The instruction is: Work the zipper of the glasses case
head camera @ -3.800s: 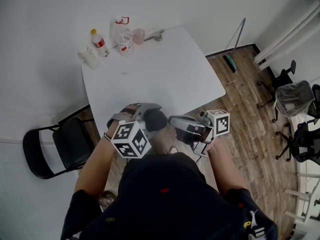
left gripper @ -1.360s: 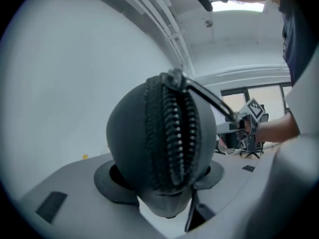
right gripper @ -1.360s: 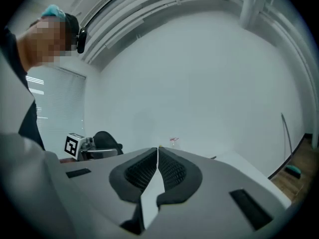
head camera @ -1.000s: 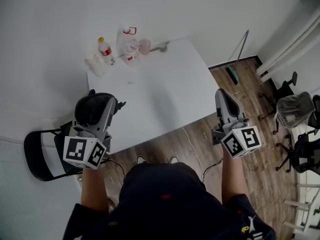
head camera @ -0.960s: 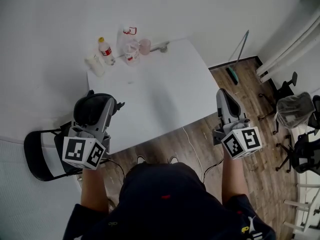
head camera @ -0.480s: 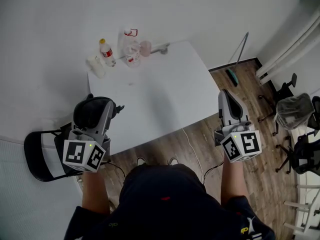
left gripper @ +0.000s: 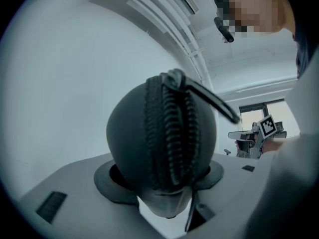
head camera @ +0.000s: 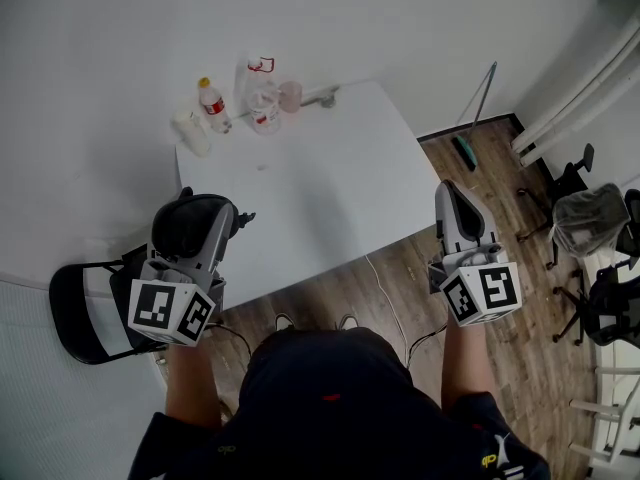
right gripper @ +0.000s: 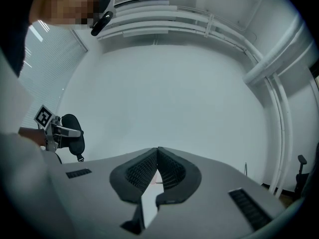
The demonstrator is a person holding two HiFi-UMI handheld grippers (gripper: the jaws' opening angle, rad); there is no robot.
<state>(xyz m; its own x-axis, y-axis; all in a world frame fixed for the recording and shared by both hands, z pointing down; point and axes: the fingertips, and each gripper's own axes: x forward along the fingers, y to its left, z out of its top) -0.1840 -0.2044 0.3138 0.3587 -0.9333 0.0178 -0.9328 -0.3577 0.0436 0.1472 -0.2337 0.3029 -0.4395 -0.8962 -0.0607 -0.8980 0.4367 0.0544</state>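
The glasses case (head camera: 188, 224) is dark, oval and hard-shelled. My left gripper (head camera: 196, 230) is shut on it, off the table's left front corner. In the left gripper view the case (left gripper: 128, 133) fills the space between the jaws, end-on. Its zipper (left gripper: 169, 138) runs down the middle, with teeth meshed on the side I see. The pull tab (left gripper: 212, 102) sticks out to the upper right. My right gripper (head camera: 452, 200) is off the table's right front edge, shut and holding nothing; its pads (right gripper: 157, 158) meet. The two grippers are far apart.
A white table (head camera: 330, 168) lies ahead, with bottles (head camera: 210, 103) and a pink cup (head camera: 290, 94) at its far left corner. A black folding chair (head camera: 85, 308) stands under my left arm. Wood floor and office chairs (head camera: 590, 208) are at the right.
Nearly four seconds ago both grippers were together over my lap at the case; now they are wide apart. Within the last second the right gripper has rolled slightly; the left has barely shifted.
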